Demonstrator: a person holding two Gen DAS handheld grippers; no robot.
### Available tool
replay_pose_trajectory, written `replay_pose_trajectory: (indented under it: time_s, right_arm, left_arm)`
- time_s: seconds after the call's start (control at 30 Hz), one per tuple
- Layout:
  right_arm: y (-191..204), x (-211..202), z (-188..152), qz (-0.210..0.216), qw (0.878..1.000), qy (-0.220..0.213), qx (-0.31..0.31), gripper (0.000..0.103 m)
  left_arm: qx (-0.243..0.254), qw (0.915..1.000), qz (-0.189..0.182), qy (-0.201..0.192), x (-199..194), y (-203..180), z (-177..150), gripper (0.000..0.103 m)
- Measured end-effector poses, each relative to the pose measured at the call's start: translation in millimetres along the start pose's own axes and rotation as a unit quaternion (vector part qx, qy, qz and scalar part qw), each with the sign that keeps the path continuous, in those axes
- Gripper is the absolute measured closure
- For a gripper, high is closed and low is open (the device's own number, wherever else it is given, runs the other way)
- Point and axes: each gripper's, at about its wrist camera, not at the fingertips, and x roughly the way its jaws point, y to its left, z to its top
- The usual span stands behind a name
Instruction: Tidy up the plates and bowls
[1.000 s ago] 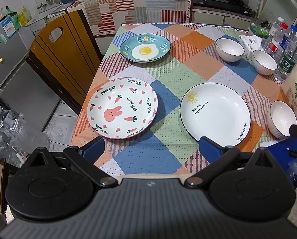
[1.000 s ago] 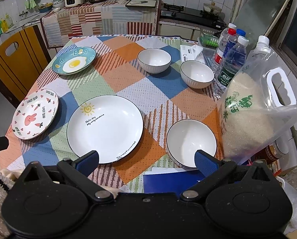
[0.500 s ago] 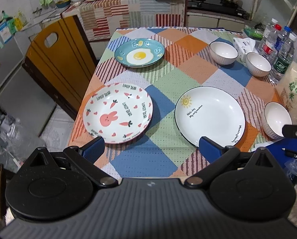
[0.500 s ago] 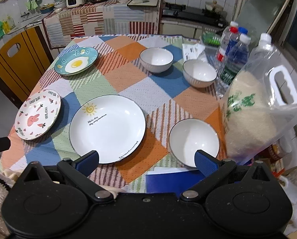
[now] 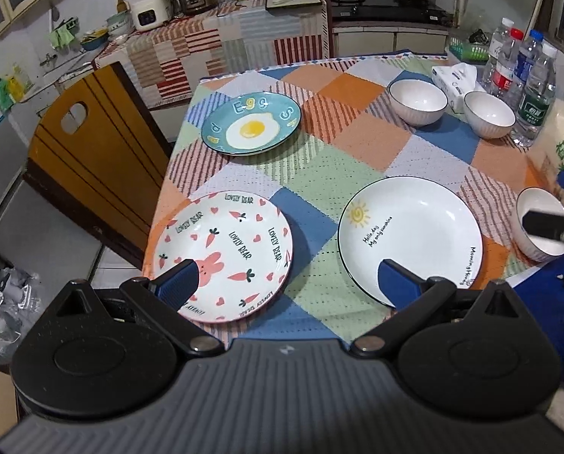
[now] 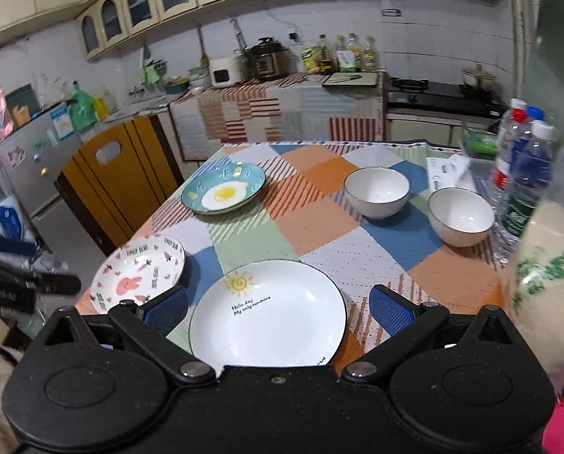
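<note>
Both your left gripper [image 5: 287,278] and right gripper [image 6: 278,308] hang spread and empty. Glazed ceramic is slick, rigid, breakable: pinch the white sun-printed plate [image 6: 266,312] by its rim.

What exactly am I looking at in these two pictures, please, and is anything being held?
There is no robot arm here: a person carries a two-finger gripper in each hand, and a fisheye camera on each looks forward along its blue fingers.

The left wrist view shows the left gripper open and holding nothing, over the near table edge. The right wrist view shows the right gripper, also open and holding nothing.

On the patchwork tablecloth lie three plates: a bunny plate, a white sun plate and a teal egg plate. There are three white bowls: two at the far side, and one near the right edge. Water bottles and a bag of rice stand on the right.
</note>
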Motion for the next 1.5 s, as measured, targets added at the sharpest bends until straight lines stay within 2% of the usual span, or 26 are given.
replay_pose_trajectory:
  time_s: [0.1,0.2,0.27,0.4,0.57,0.67,0.73,0.8,0.87,0.9,0.93,1.0,1.13,1.17,1.23,1.33,1.5]
  right_arm:
    - [-0.2,17.7,-6.1,0.005,1.000,0.010,-0.025,0.006]
    - [-12.7,32.9,-14.7,0.019,1.000,0.024,0.004,0.010]
    - [-20.6,44.2,-20.8,0.022,0.999,0.036,0.022,0.016]
    - [-28.5,61.0,-36.8,0.037,0.997,0.062,0.041,0.018]
    - [-32.5,76.7,-58.7,0.058,0.990,0.100,0.079,0.021]
    - [-35.4,90.0,-70.2,0.063,0.986,0.118,0.098,0.022]
    - [-38.5,97.6,-75.8,0.060,0.983,0.131,0.115,0.026]
    - [-45.1,104.9,-82.8,0.053,0.979,0.137,0.142,0.026]
    - [-48.7,108.6,-89.5,0.054,0.978,0.134,0.153,0.027]
    - [-48.5,109.2,-91.6,0.054,0.979,0.128,0.151,0.031]
    - [-47.5,109.6,-93.8,0.054,0.981,0.118,0.146,0.034]
    - [-43.4,110.5,-96.1,0.055,0.987,0.092,0.123,0.038]
    - [-38.6,117.4,-100.6,0.025,0.993,0.066,0.097,0.056]
    - [-39.4,118.1,-100.5,0.022,0.993,0.062,0.099,0.058]
    - [-43.7,118.2,-99.5,0.014,0.992,0.056,0.111,0.070]
    - [-52.6,118.0,-101.1,0.021,0.991,0.040,0.128,0.076]
    - [-55.7,120.7,-100.9,0.030,0.992,0.046,0.115,0.075]
  left_arm:
    - [-0.008,0.9998,-0.019,0.006,18.5,-0.3,2.9,0.002]
    - [-0.030,0.9976,-0.057,0.027,41.6,0.2,5.4,0.004]
    - [-0.015,0.9958,-0.084,0.035,55.4,-6.5,5.2,0.004]
    - [-0.012,0.9934,-0.108,0.037,76.7,-17.2,4.4,0.007]
    - [-0.021,0.9905,-0.122,0.060,112.8,-26.8,3.6,0.024]
    - [-0.031,0.9882,-0.128,0.079,136.4,-32.3,-0.6,0.026]
    - [-0.031,0.9876,-0.116,0.101,152.8,-37.0,-5.2,0.026]
    - [-0.033,0.9867,-0.114,0.111,162.9,-39.1,-10.0,0.026]
    - [-0.044,0.9844,-0.123,0.118,169.4,-39.9,-13.3,0.026]
    - [-0.049,0.9837,-0.130,0.114,171.0,-40.1,-14.6,0.028]
    - [-0.049,0.9833,-0.137,0.109,172.5,-40.6,-15.2,0.034]
    - [-0.047,0.9824,-0.147,0.104,177.5,-43.0,-15.0,0.039]
    - [-0.080,0.9765,-0.151,0.132,195.1,-38.1,-18.1,0.060]
    - [-0.084,0.9769,-0.152,0.124,193.8,-36.6,-19.1,0.069]
    - [-0.090,0.9769,-0.150,0.123,193.2,-34.4,-20.2,0.075]
    - [-0.097,0.9759,-0.154,0.121,192.6,-32.2,-20.5,0.076]
    - [-0.092,0.9770,-0.151,0.119,192.1,-33.4,-19.7,0.077]
